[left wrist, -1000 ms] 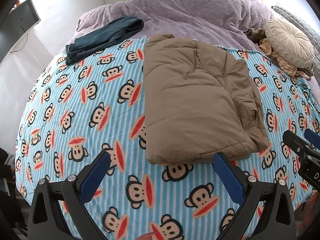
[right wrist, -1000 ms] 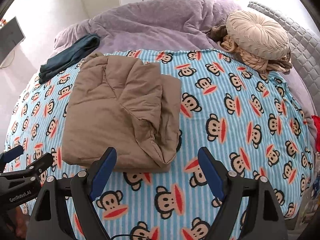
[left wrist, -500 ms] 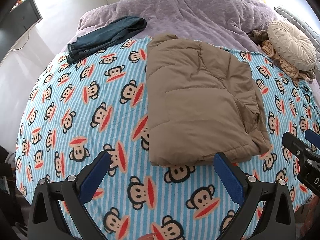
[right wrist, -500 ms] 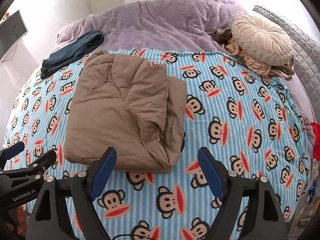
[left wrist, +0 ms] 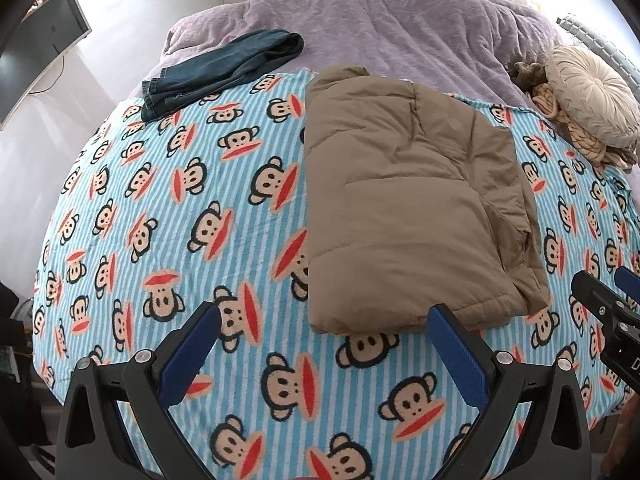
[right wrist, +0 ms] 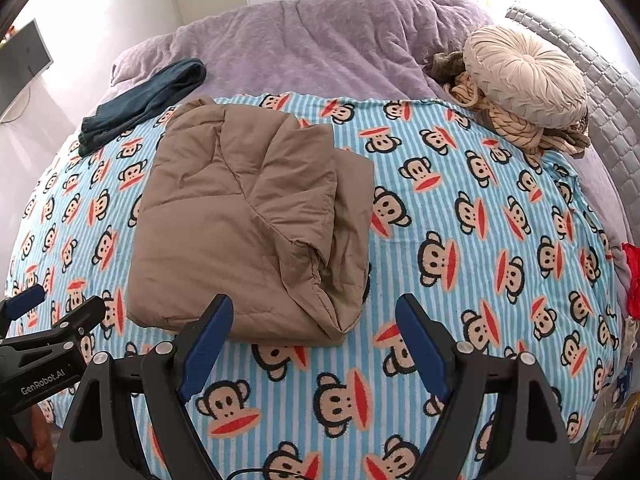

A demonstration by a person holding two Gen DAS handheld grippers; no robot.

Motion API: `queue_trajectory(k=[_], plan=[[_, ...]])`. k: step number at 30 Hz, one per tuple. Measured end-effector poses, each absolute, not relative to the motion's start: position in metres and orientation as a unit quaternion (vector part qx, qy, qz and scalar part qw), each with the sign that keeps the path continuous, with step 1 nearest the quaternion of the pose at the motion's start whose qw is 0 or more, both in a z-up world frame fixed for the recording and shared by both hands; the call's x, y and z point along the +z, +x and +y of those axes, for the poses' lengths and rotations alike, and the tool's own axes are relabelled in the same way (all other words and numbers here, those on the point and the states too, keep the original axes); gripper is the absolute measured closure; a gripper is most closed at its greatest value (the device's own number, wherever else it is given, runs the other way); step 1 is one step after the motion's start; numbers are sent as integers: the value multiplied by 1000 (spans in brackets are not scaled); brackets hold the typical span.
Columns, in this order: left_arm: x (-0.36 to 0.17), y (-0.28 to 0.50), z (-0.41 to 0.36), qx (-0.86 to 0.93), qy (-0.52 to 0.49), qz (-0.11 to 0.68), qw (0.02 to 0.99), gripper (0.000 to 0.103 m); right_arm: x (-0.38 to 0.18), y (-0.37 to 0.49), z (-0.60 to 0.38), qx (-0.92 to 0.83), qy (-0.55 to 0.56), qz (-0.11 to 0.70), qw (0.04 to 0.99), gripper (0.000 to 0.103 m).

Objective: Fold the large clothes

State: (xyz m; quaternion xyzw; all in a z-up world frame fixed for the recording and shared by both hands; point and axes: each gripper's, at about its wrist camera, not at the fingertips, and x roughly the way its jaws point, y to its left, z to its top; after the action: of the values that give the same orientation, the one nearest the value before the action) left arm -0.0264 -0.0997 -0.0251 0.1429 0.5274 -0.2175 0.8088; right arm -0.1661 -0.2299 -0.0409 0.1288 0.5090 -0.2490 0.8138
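- Each camera shows only the edge of the other gripper, and a dark rim cuts off the corners.
- The left gripper hangs released, blue pads spread wide, holding nothing, just short of the brown padded jacket.
- The right gripper is equally spread and empty, just short of the jacket.
- The jacket lies folded on the monkey-print blanket.
- Beyond the jacket lie folded jeans and a round cushion.
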Motion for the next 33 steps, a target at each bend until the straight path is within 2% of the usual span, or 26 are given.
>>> queue_trajectory(k=[33], plan=[[-25,-27,-99,-215,141,528,810,0,-41,-165,-229,-249,126,510,814,17]])
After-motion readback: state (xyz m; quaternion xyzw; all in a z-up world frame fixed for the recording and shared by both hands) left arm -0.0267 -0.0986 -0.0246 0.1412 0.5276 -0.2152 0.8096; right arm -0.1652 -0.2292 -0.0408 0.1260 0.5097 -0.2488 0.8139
